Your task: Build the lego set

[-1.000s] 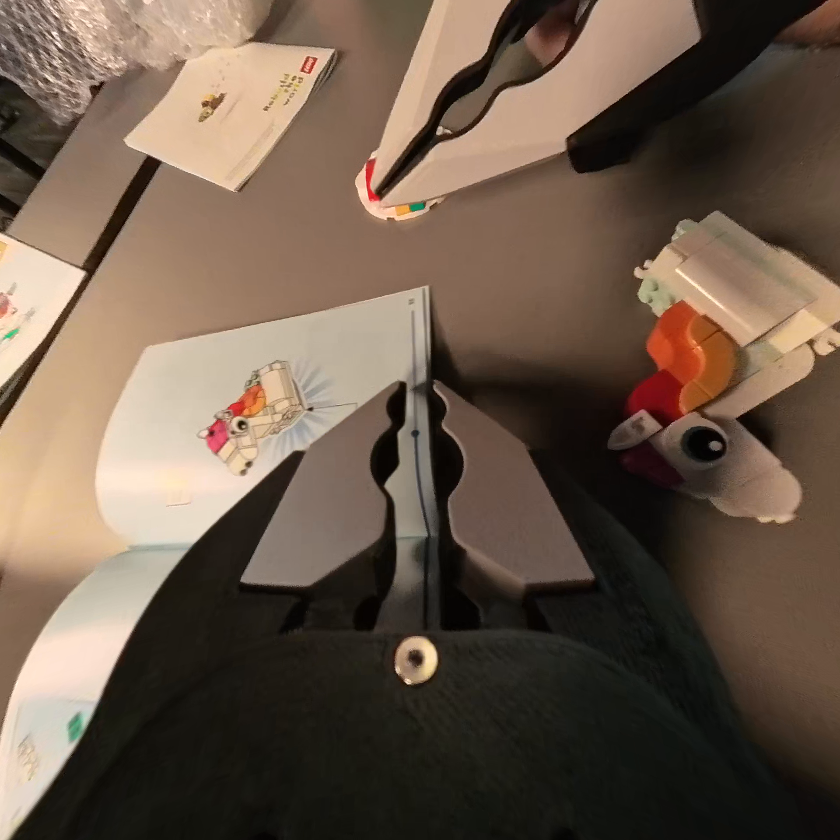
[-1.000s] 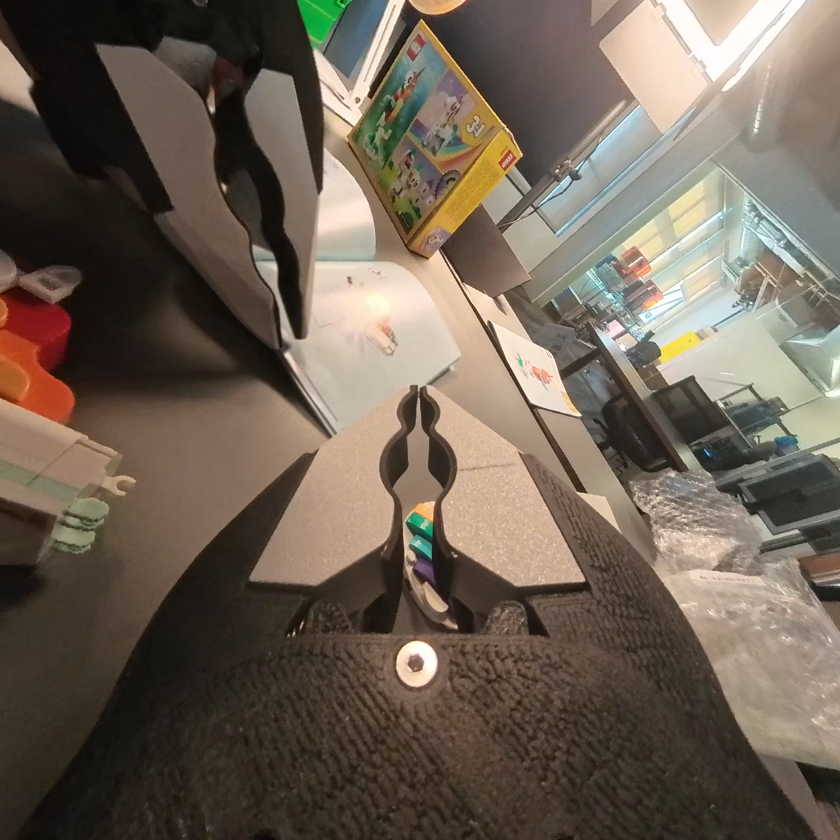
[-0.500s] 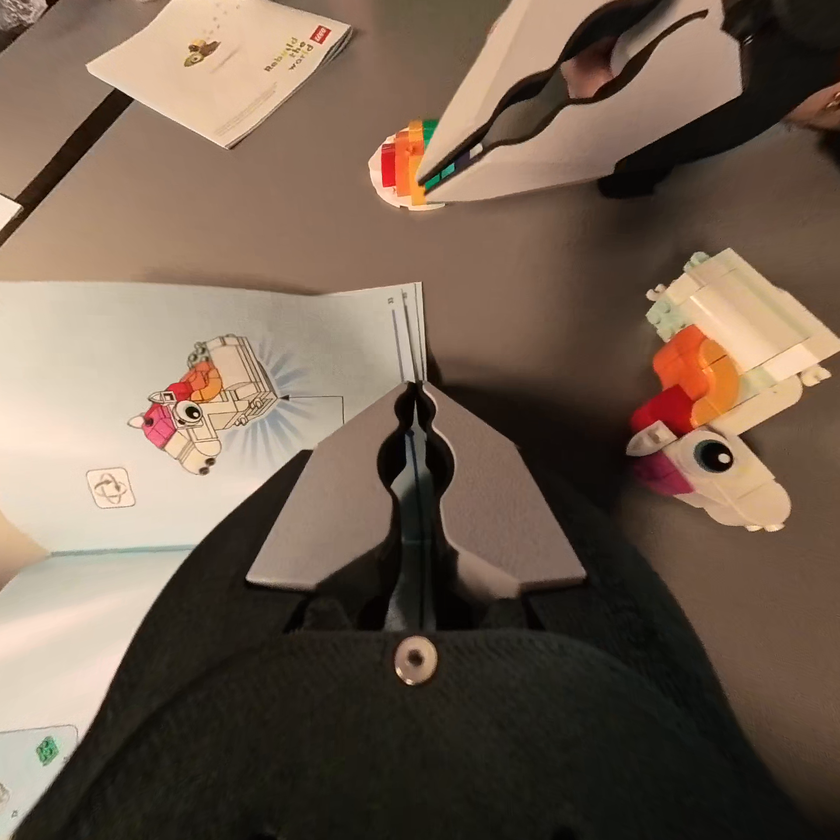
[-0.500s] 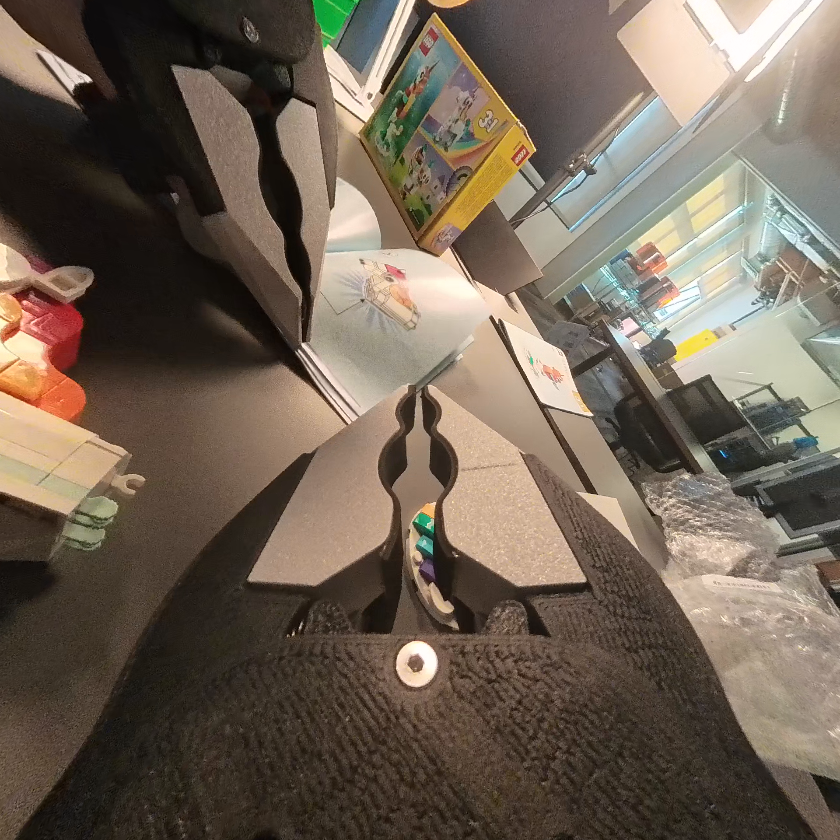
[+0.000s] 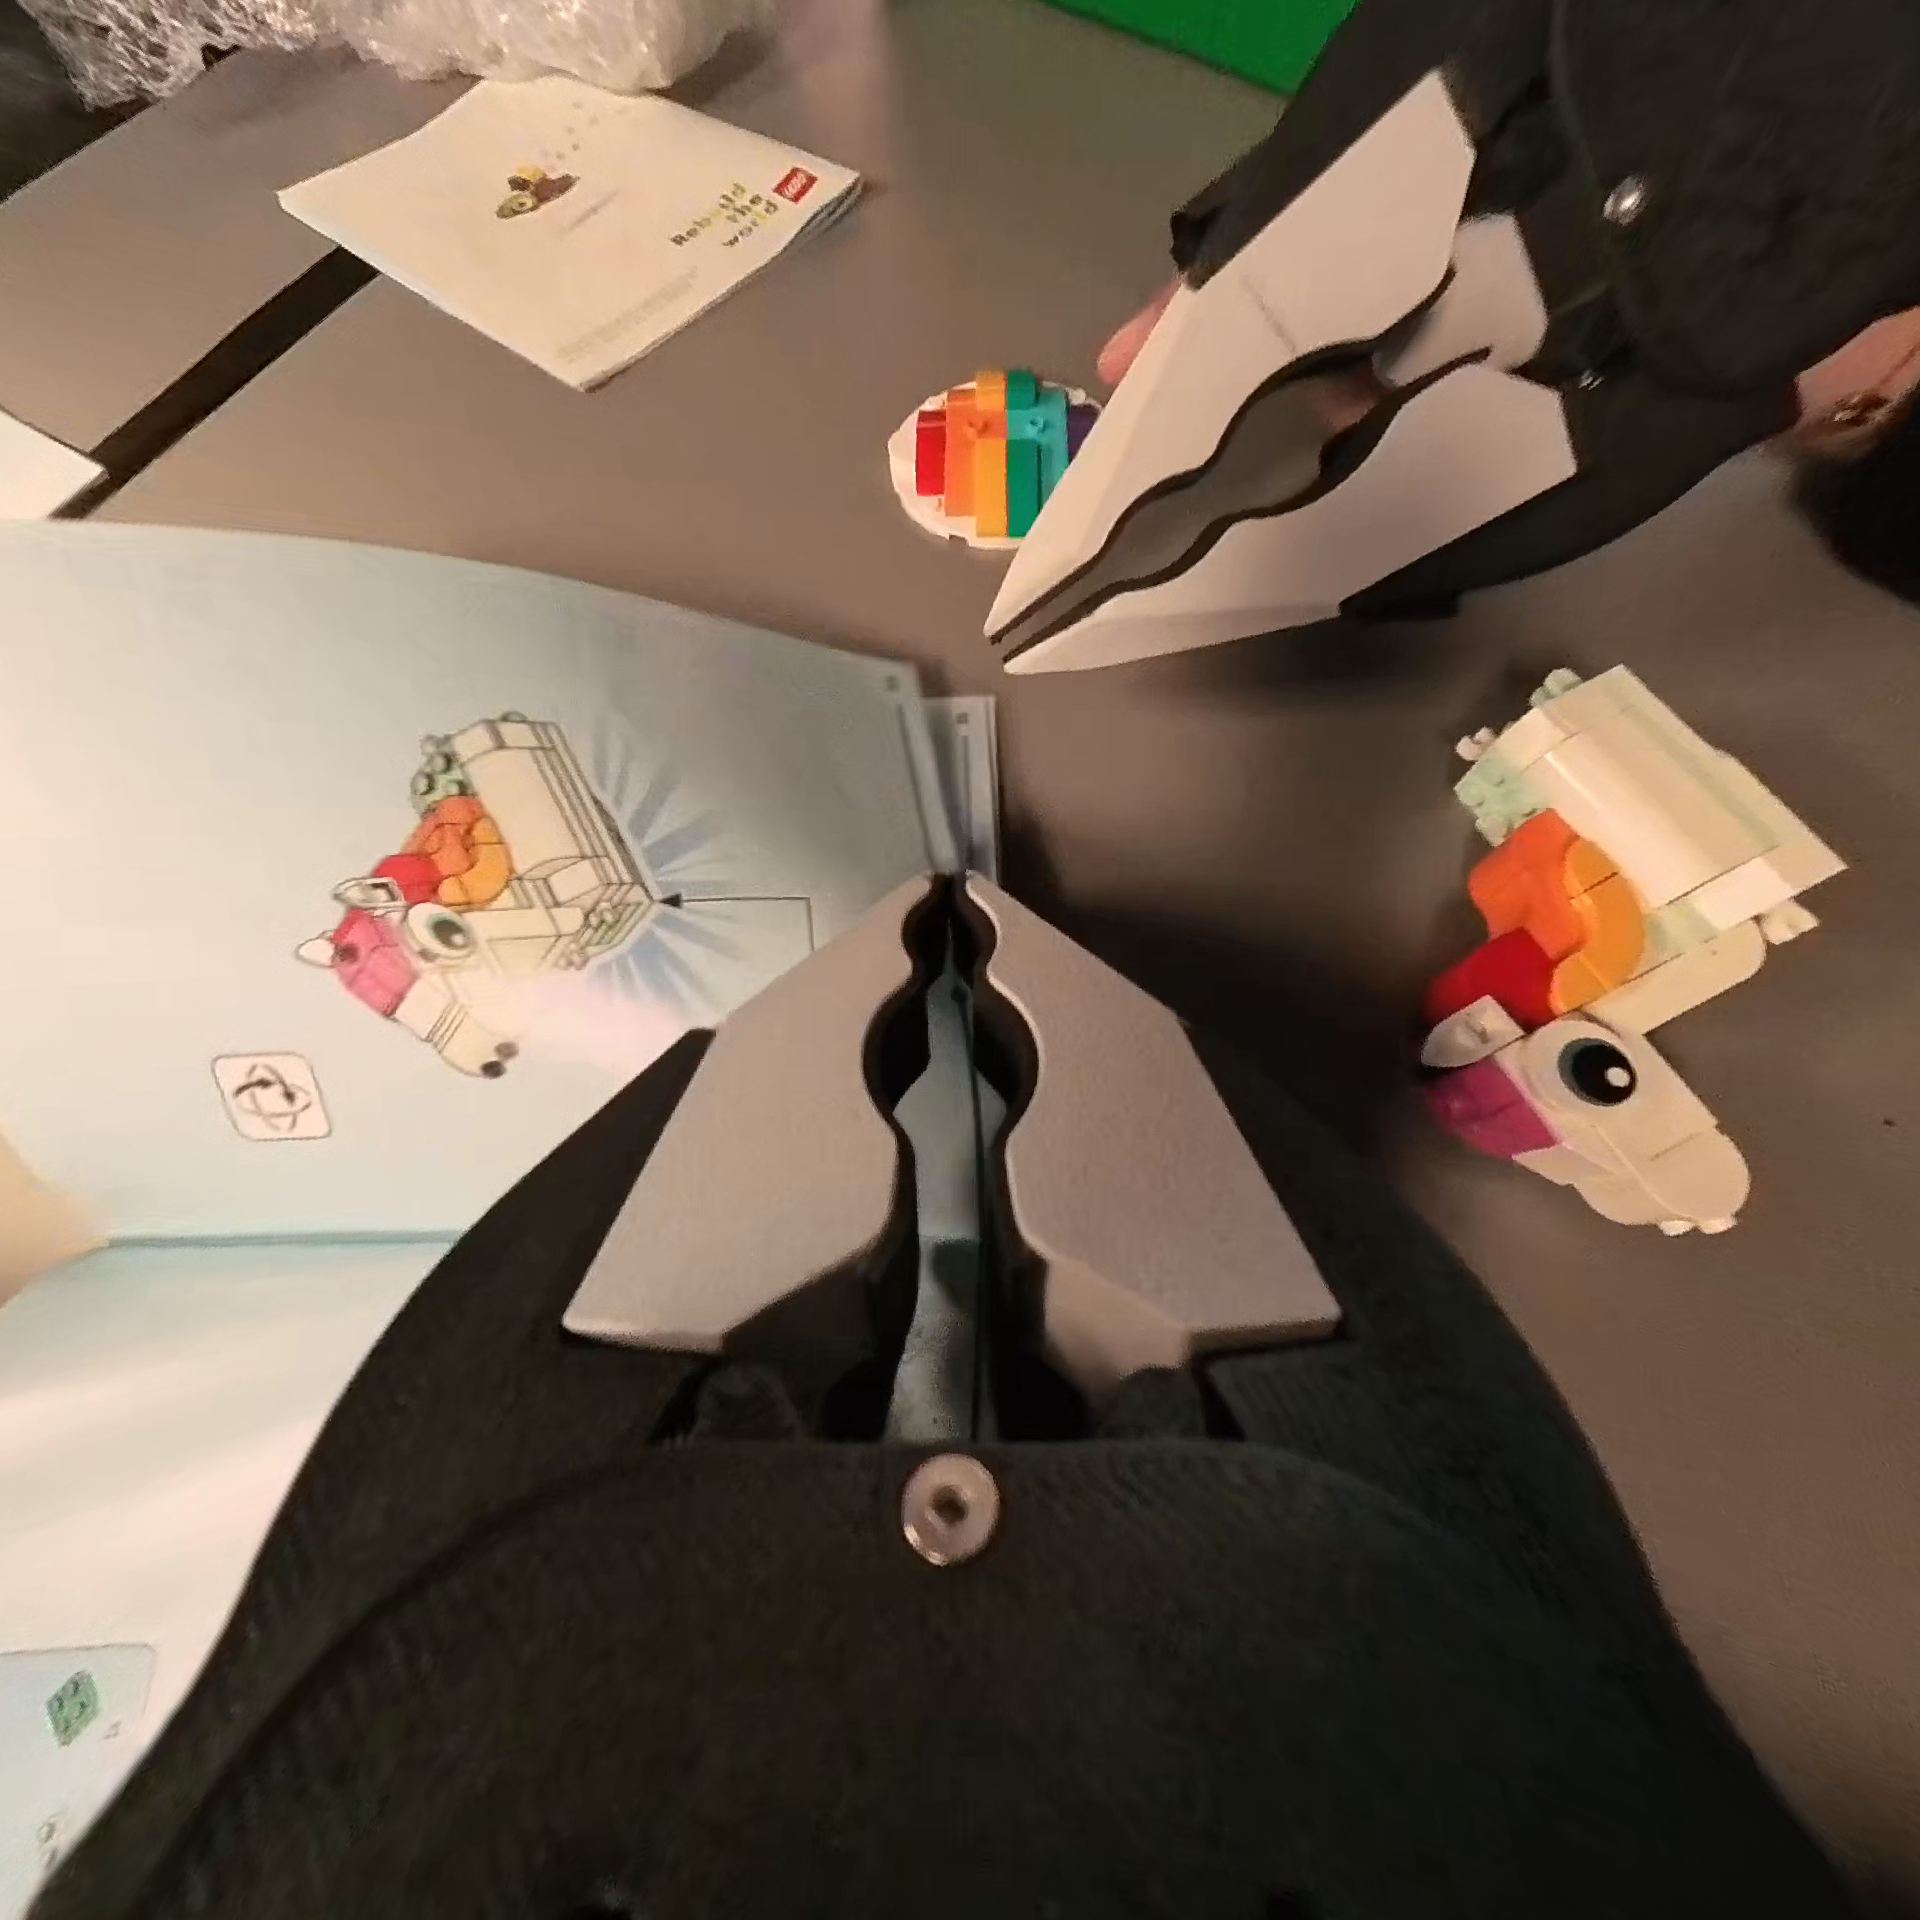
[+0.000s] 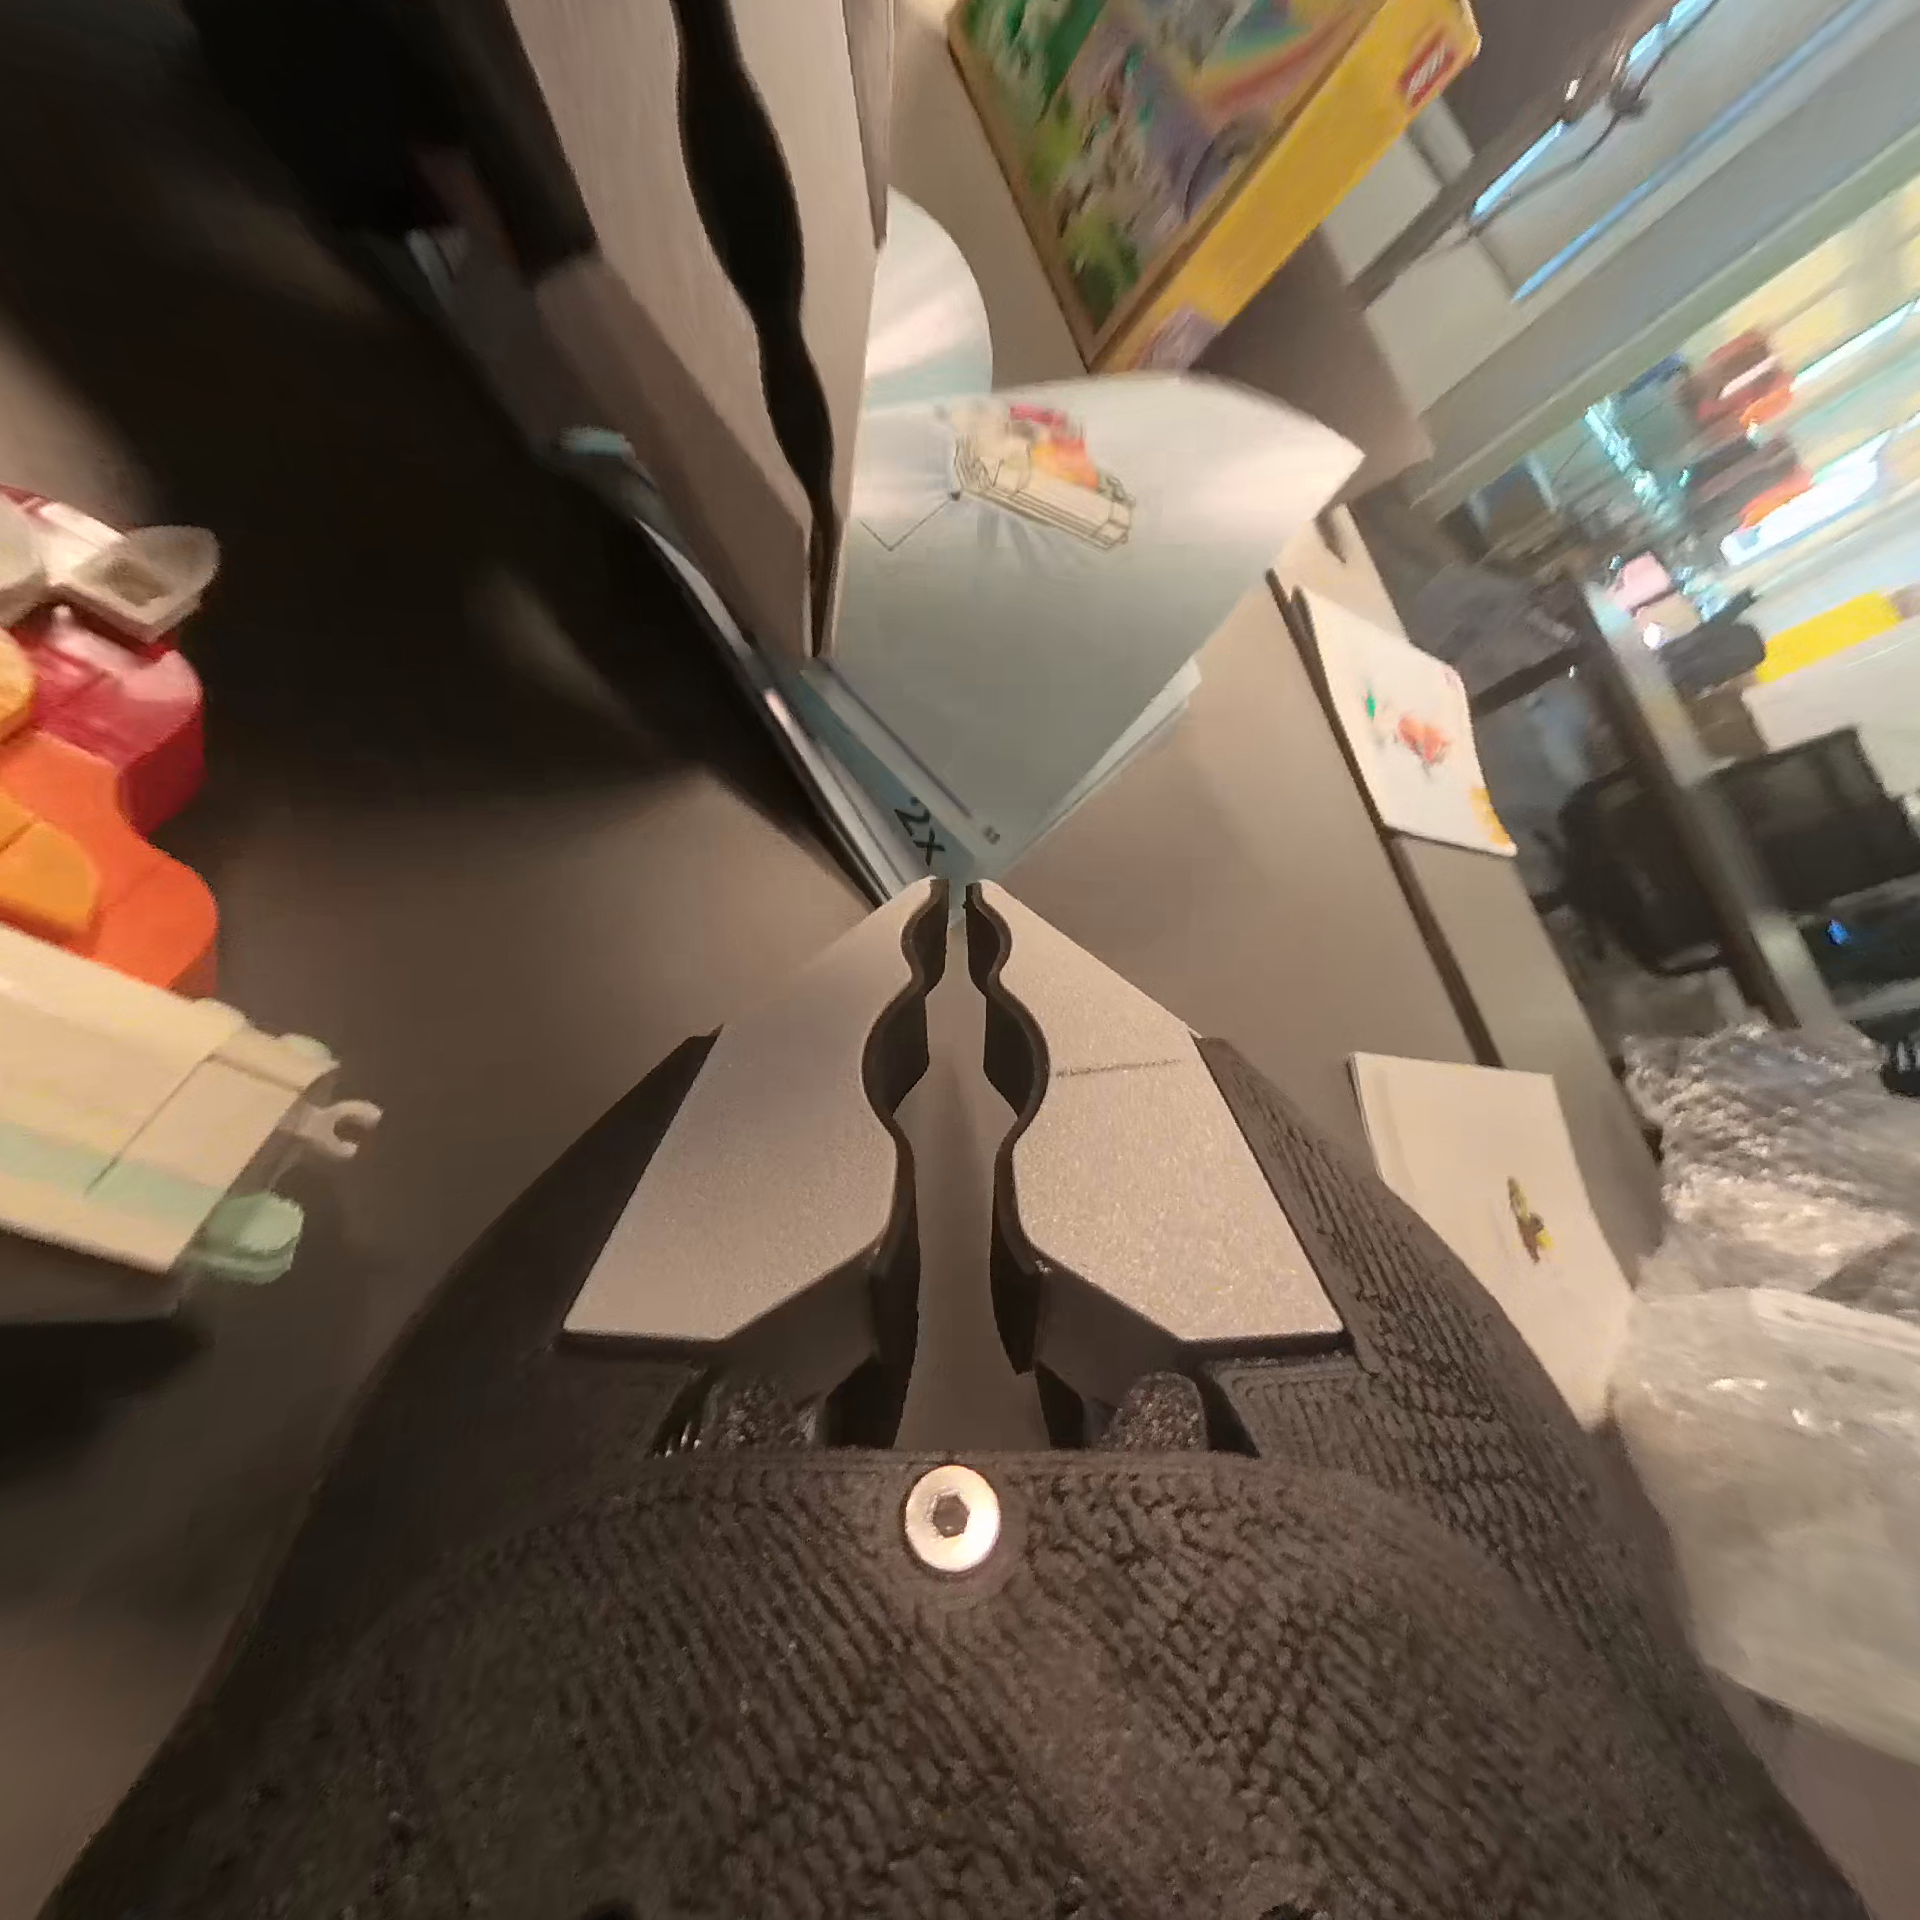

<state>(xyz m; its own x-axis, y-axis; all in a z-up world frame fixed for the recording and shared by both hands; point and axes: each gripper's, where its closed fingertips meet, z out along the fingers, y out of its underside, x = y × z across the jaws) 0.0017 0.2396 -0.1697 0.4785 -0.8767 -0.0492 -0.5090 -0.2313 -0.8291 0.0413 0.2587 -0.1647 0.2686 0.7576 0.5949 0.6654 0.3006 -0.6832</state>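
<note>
A white unicorn model (image 5: pixel 1590 966) with a red and orange mane lies on its side on the grey table (image 5: pixel 1195 790); it also shows in the right wrist view (image 6: pixel 104 1039). My left gripper (image 5: pixel 951 883) is shut on the edge of a pale blue instruction booklet page (image 5: pixel 416 831) and holds it lifted and curved (image 6: pixel 1039 623). My right gripper (image 6: pixel 956 896) is shut and empty, its tips at the page's corner; in the left wrist view it (image 5: pixel 1003 649) hovers just past the booklet. A round rainbow brick piece (image 5: pixel 992 457) lies on the table behind it.
A white leaflet (image 5: pixel 582 218) and bubble wrap (image 5: pixel 520 42) lie at the far left of the table. The yellow set box (image 6: pixel 1195 156) stands beyond the booklet, and another printed sheet (image 6: pixel 1403 727) lies to its right. Tip to tip, the grippers are about 5 cm apart.
My right gripper let go of the rainbow piece, left it on the table and moved to the booklet's corner. My left gripper stayed shut on the page, and the open page now lies flatter.
</note>
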